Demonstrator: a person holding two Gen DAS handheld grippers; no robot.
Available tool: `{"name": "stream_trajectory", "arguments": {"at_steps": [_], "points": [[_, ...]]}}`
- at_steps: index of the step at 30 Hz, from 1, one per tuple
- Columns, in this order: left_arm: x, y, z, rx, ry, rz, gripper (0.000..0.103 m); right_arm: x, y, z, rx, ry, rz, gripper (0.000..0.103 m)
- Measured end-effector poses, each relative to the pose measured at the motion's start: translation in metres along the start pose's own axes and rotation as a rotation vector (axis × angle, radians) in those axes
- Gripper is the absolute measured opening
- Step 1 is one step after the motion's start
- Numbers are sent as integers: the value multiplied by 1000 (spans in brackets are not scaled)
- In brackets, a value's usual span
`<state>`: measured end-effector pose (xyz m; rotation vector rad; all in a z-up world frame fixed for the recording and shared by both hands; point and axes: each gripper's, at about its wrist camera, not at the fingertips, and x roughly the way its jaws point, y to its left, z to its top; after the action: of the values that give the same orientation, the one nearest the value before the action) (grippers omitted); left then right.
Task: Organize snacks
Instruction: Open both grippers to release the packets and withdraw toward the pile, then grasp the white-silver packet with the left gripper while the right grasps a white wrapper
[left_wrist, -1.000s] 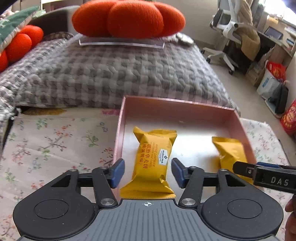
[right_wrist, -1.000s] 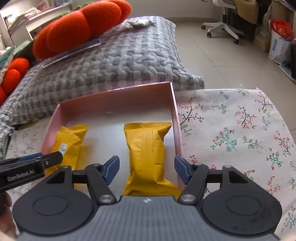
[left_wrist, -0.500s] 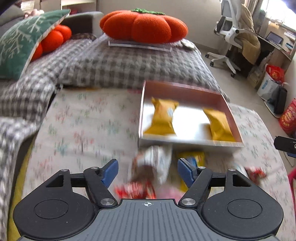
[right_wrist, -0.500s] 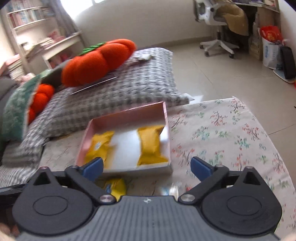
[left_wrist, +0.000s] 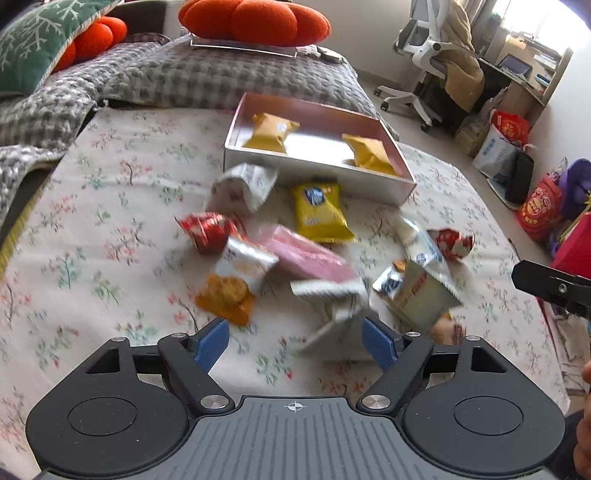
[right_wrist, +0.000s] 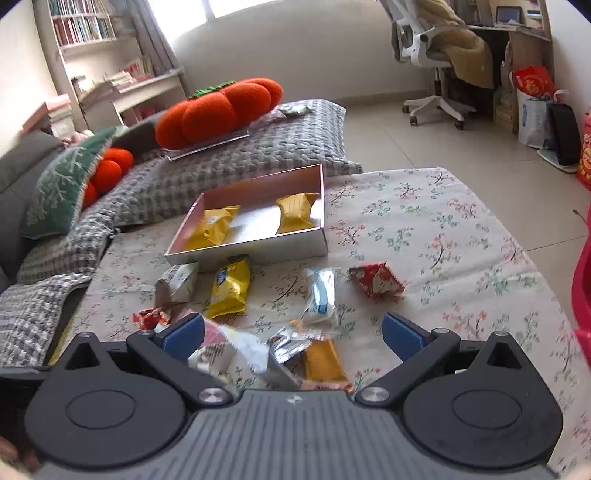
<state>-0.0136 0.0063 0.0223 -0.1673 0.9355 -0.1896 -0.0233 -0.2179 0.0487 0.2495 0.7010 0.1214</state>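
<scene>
Left wrist view: both claws pulled back from box (left_wrist: 317, 170); left gripper (left_wrist: 295, 343) widening, empty; right gripper (right_wrist: 291, 334) wide, empty. Two yellow packs boxed, loose snacks (left_wrist: 321, 212) near side next.

Two yellow packets (right_wrist: 255, 223) lie in the box (right_wrist: 258, 254); loose snacks (right_wrist: 229, 291) scattered before it.

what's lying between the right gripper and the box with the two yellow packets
In the right wrist view, loose snacks lie between the right gripper and the box: a yellow packet, a white-and-blue packet and a white pouch.
</scene>
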Motion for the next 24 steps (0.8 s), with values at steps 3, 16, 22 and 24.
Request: {"name": "stream_trajectory", "arguments": {"at_steps": [3, 16, 22, 24], "points": [[3, -4, -5, 7, 29, -5, 81, 0, -5, -13, 12, 20, 13, 102], [5, -13, -5, 14, 26, 46, 83, 5, -3, -25, -15, 98, -7, 94], [25, -30, -1, 51, 54, 65, 83, 7, -17, -27, 57, 110, -32, 82], [36, -34, 0, 48, 81, 71, 83, 9, -17, -28, 62, 114, -37, 81]]}}
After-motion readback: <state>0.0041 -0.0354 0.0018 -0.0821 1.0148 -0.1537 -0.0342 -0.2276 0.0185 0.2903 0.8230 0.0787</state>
